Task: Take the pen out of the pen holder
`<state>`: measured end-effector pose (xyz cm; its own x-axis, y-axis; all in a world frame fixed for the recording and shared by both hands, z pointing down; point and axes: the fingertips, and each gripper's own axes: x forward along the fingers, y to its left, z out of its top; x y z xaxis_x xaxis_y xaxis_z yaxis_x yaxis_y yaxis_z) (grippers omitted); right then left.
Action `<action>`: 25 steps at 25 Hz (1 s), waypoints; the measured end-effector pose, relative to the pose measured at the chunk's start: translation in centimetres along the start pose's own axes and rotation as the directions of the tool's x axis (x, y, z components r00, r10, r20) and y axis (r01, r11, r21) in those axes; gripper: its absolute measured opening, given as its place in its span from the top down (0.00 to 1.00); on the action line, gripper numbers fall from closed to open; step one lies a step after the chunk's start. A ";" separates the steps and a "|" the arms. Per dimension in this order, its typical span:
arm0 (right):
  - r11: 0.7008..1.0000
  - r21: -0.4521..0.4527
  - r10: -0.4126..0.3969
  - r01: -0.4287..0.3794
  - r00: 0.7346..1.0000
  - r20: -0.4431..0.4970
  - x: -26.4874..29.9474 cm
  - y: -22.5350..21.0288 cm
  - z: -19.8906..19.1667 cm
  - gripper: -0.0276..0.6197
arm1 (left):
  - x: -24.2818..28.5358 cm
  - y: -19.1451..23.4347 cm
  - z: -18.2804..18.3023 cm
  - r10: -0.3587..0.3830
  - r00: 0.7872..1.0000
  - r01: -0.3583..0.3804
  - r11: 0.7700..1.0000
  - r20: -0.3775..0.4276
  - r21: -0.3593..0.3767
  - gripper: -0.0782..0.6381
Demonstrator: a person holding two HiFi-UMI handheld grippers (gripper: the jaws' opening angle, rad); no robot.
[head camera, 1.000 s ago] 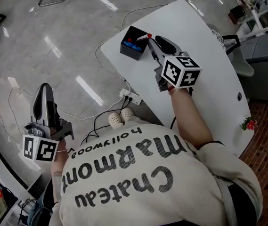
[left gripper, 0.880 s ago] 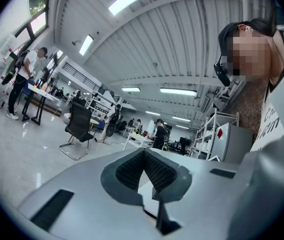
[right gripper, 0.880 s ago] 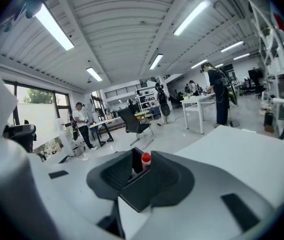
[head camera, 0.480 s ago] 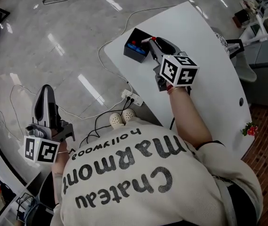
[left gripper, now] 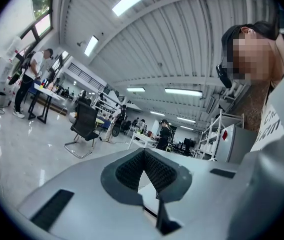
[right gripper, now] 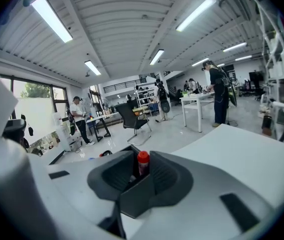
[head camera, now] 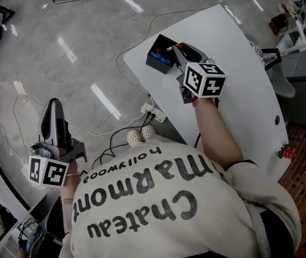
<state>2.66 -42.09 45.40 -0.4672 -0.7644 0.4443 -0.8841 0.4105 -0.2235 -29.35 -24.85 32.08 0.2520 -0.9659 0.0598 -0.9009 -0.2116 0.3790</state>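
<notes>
A black pen holder (head camera: 159,62) stands near the corner of the white table (head camera: 239,63), with blue and red pens in it. My right gripper (head camera: 176,49) reaches over its right side, pointing somewhat down. In the right gripper view a red-capped pen (right gripper: 142,162) stands upright between the pads, above the holder's dark wall (right gripper: 138,198). The jaws are closing, with small gaps still showing on both sides of the pen. My left gripper (head camera: 52,109) hangs over the floor far to the left, its pads (left gripper: 157,171) meeting at the tips with nothing between them.
A power strip (head camera: 153,112) with cables lies on the glossy floor by the table's edge, a pair of light shoes (head camera: 140,136) beside it. A small red flower (head camera: 286,153) sits at the table's far right. Office chairs, desks and people stand in the background.
My right gripper has sunk a little toward the pen holder and its jaws have narrowed around the red-capped pen. The left gripper has stayed where it was.
</notes>
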 end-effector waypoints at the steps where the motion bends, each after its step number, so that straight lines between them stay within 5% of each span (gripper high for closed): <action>1: 1.000 0.002 -0.004 0.004 1.000 0.002 0.1 -0.1 0.0 0.80 | -0.1 0.2 0.0 0.003 1.000 -0.003 1.000 0.003 -0.012 0.89; 25: 0.999 -0.014 -0.030 0.030 0.999 0.013 -1.1 0.2 0.9 0.84 | -0.7 0.6 -0.4 -0.017 1.000 0.017 0.999 -0.003 -0.039 0.89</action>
<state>3.00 -41.60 44.10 -0.4403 -0.7829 0.4396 -0.8977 0.3937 -0.1981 -29.91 -24.20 32.57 0.2684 -0.9617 0.0559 -0.8820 -0.2220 0.4158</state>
